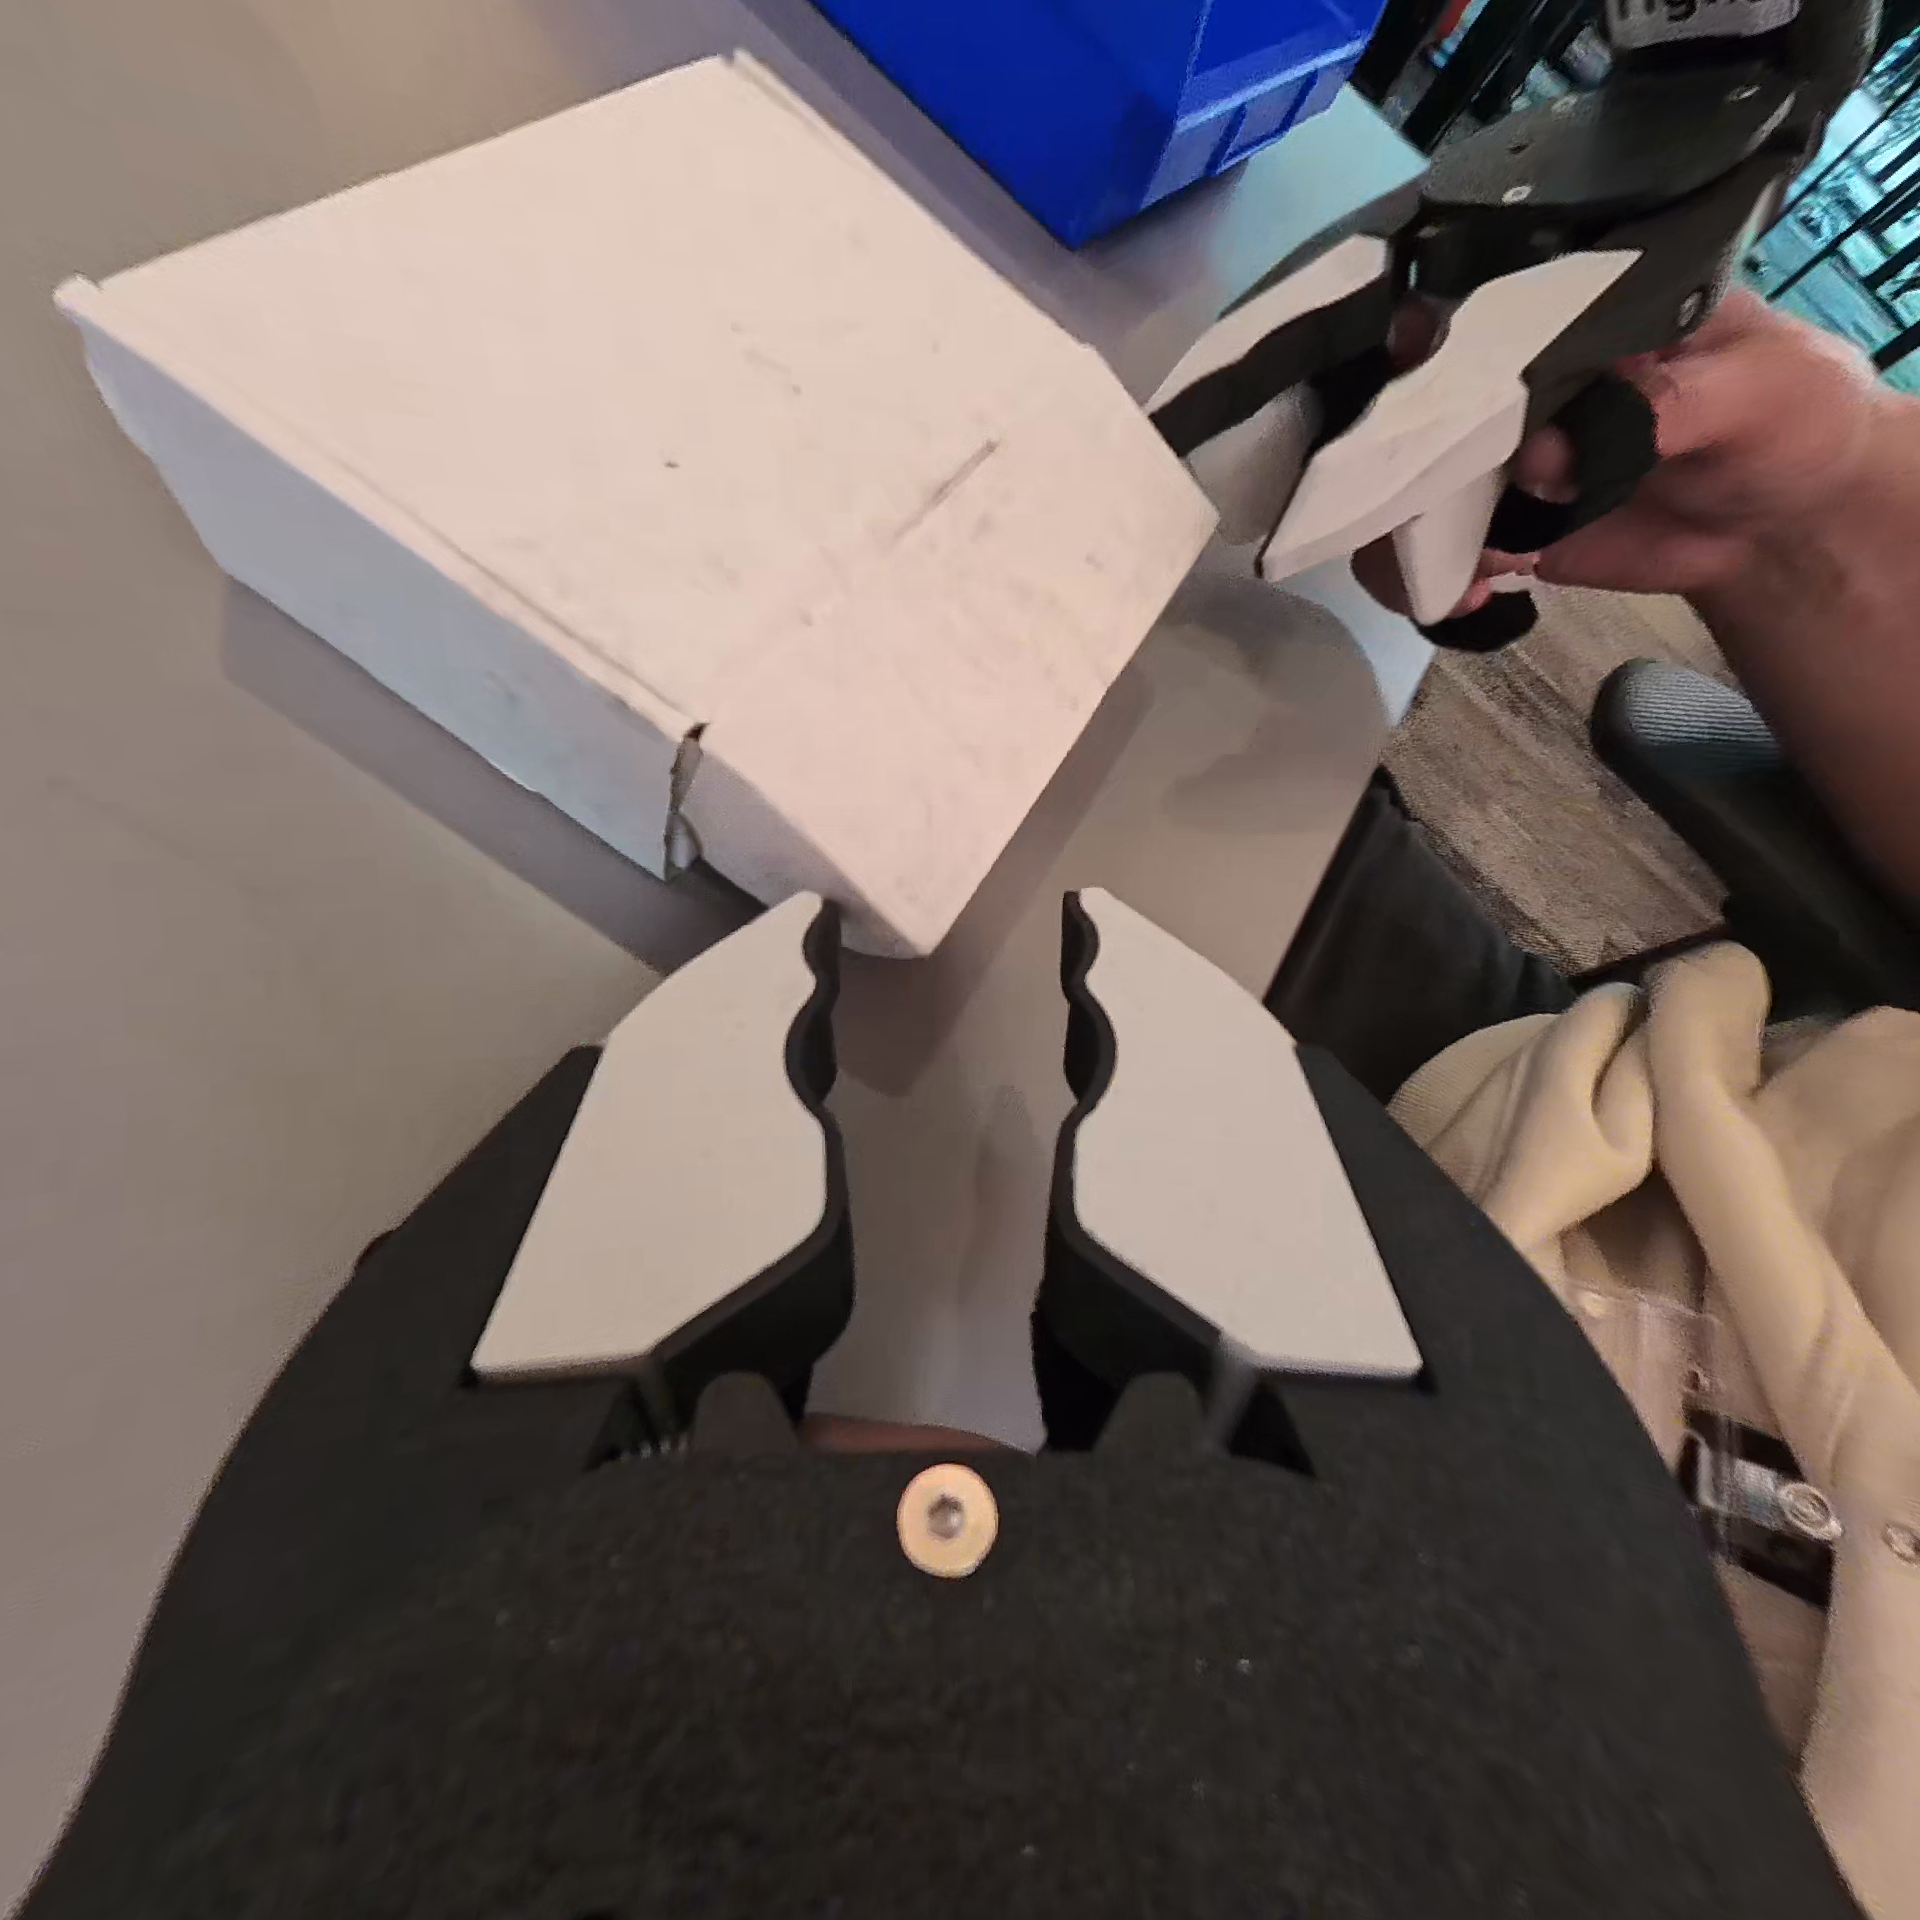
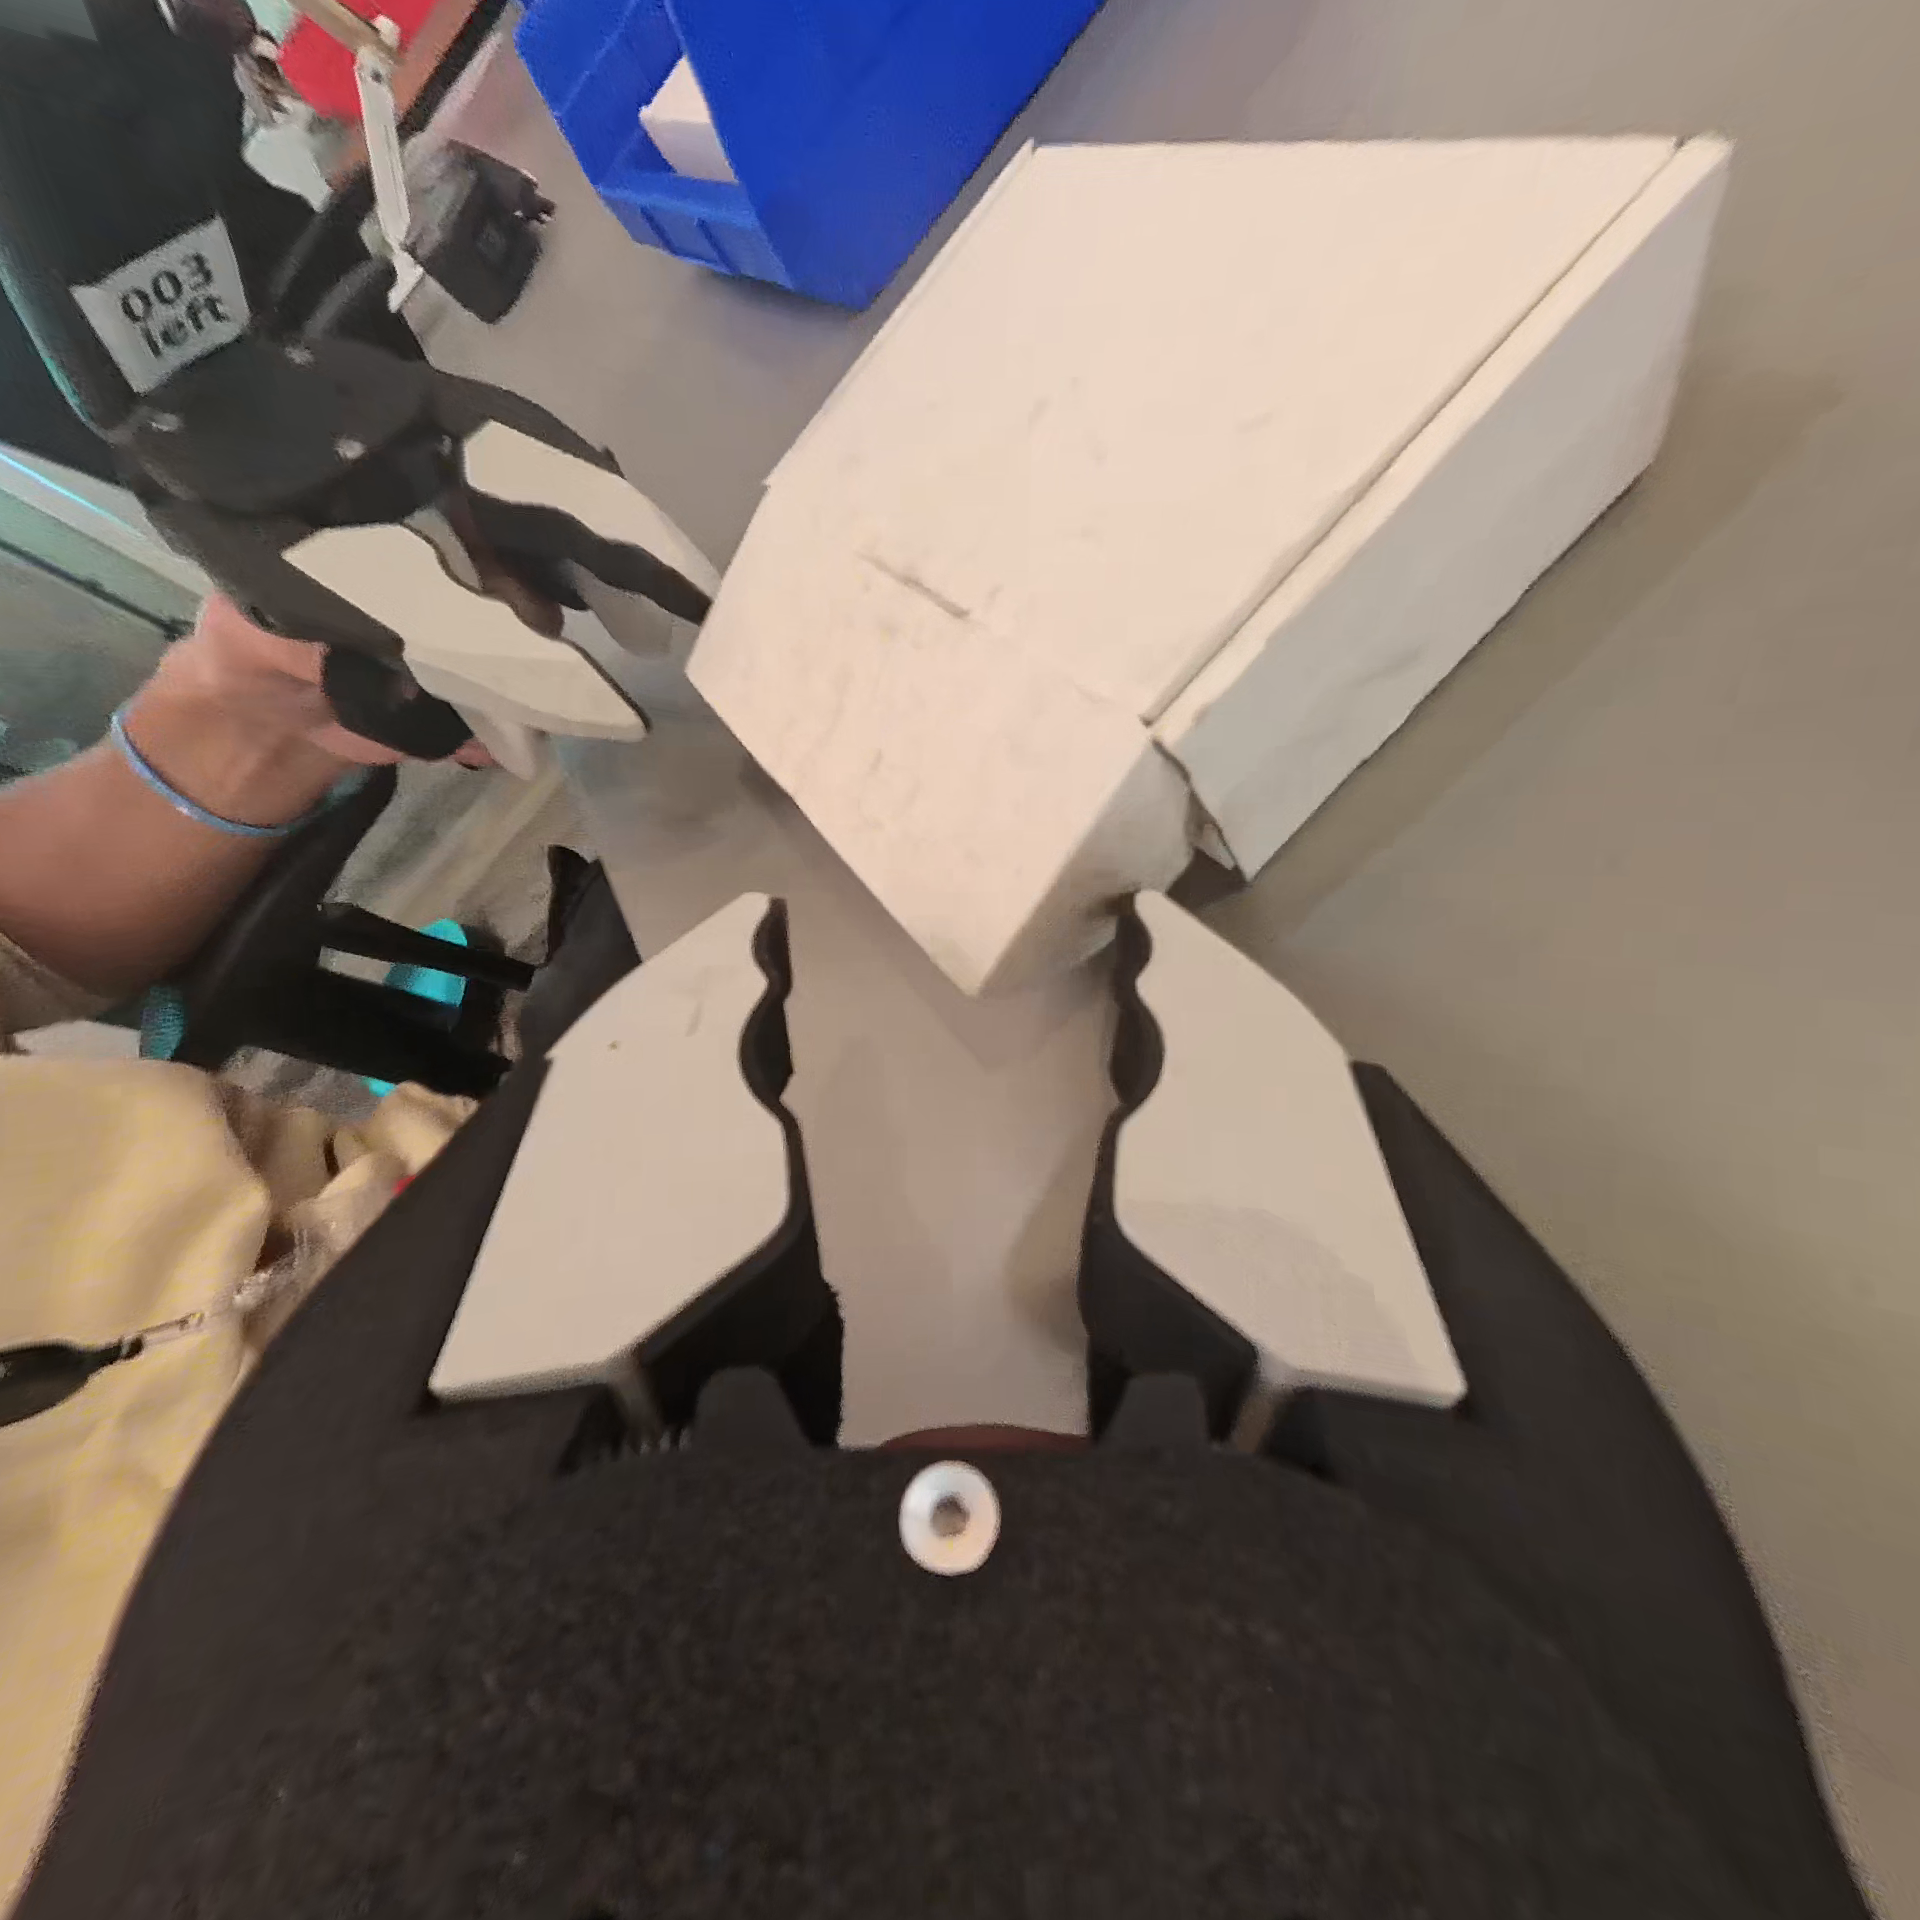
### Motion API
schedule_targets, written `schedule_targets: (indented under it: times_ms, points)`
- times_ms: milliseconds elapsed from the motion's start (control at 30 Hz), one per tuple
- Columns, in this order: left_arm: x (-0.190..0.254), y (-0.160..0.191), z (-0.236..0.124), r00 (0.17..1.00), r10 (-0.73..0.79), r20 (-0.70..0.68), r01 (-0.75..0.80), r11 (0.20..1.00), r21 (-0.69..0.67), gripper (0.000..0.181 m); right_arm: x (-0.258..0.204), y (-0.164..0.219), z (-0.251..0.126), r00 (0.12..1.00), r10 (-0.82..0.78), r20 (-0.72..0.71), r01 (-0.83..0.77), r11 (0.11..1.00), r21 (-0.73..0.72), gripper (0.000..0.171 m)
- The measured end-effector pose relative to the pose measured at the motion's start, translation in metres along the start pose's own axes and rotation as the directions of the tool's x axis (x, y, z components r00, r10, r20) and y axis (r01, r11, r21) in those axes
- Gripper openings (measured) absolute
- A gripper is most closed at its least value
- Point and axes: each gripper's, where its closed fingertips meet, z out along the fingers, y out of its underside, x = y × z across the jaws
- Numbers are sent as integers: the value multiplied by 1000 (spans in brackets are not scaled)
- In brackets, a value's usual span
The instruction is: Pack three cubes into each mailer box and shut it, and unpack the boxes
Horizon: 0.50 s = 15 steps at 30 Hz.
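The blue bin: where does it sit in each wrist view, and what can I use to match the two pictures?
Left wrist view: the blue bin is at the top edge, right of centre, behind the white mailer box.
Right wrist view: the blue bin is at the top, left of centre, behind the box's far left corner.
Shared landmark: the white mailer box, its front flap sticking out towards the cameras.
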Motion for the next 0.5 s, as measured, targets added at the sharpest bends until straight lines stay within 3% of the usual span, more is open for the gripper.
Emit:
schedule_targets:
  times_ms: [333,500]
  points:
    - [-21,-7,15,994,39,105,-38,999,-7,37,21,-7,6,995,-30,-93,35,998,53,57]
    - [-36,-14,10,979,81,188,-81,997,-10,36,39,-9,0,969,-129,-213,131,991,-5,61]
